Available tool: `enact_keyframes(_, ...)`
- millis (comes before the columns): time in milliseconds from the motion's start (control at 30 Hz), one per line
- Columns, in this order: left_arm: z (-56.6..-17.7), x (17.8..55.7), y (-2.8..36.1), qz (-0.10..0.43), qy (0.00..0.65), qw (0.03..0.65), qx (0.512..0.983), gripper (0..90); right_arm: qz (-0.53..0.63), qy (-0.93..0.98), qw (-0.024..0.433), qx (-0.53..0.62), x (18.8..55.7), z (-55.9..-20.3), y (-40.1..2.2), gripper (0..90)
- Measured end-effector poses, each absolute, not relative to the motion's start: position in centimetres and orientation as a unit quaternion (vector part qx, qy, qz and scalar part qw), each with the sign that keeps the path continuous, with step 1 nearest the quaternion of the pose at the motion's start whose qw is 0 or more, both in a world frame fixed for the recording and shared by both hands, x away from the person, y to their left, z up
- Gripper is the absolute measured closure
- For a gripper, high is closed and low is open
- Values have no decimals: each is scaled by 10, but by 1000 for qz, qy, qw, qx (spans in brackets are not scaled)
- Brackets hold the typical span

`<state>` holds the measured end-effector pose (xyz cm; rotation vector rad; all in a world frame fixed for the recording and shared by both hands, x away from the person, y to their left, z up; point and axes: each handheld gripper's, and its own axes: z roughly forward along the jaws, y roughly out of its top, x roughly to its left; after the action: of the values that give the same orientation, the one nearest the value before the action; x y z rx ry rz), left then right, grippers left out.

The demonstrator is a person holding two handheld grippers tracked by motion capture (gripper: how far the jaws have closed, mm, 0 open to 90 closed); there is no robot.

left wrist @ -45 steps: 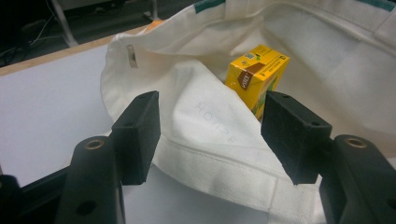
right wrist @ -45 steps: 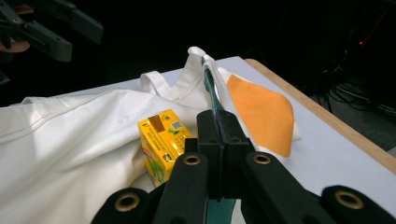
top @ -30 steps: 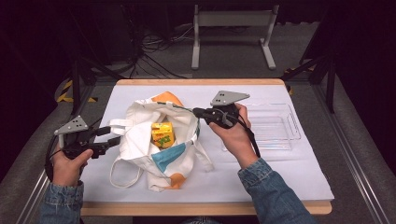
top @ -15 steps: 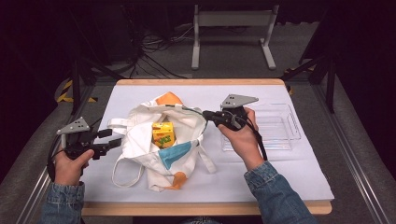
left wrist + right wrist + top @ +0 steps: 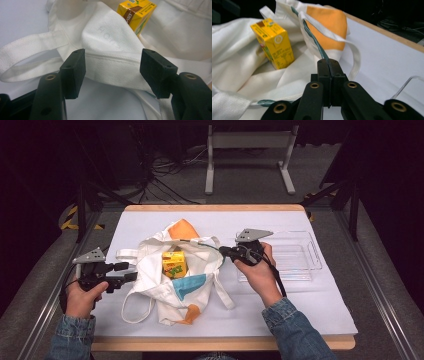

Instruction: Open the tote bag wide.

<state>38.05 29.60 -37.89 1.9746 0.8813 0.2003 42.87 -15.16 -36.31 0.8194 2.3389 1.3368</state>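
So the wooden desk with a white sheet over it (image 5: 310,310) is the biggest thing here, and a white cloth tote bag with orange and teal patches (image 5: 150,265) lies slumped open near the middle of it. To the right of the bag there's a clear plastic tray (image 5: 305,265) sitting flat on the sheet. Inside the bag's open mouth stands a small yellow drink carton with a brown band (image 5: 173,264). It has printing on it, but it's too small and blurry for me to read; same for the faint grey lettering on the bag's fabric in the left gripper view.

The left hand-held gripper (image 5: 112,72) has its jaws wide apart on either side of the bag's stitched left edge, with the pads not pressing on the cloth. The right hand-held gripper (image 5: 328,68) has its jaws squeezed together, right at the teal-trimmed rim (image 5: 312,35) of the bag; whether it's pinching the rim, I can't tell.
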Motion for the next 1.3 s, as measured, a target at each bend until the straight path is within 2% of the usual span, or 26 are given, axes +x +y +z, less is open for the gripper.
enact_keyframes(300, -377, 379, 296, 89, 359, 468, 803, 384, 420, 848, 130, 295, 431, -386, -143, 886)
enact_keyframes(967, -374, 378, 295, 94, 350, 473, 803, 383, 367, 877, 145, 274, 426, -394, -129, 881)
enact_keyframes(1133, -374, 378, 295, 94, 350, 473, 803, 383, 362, 880, 136, 275, 427, -396, -129, 866)
enact_keyframes(1300, -373, 377, 295, 92, 356, 477, 799, 382, 378, 872, 128, 284, 427, -394, -131, 809)
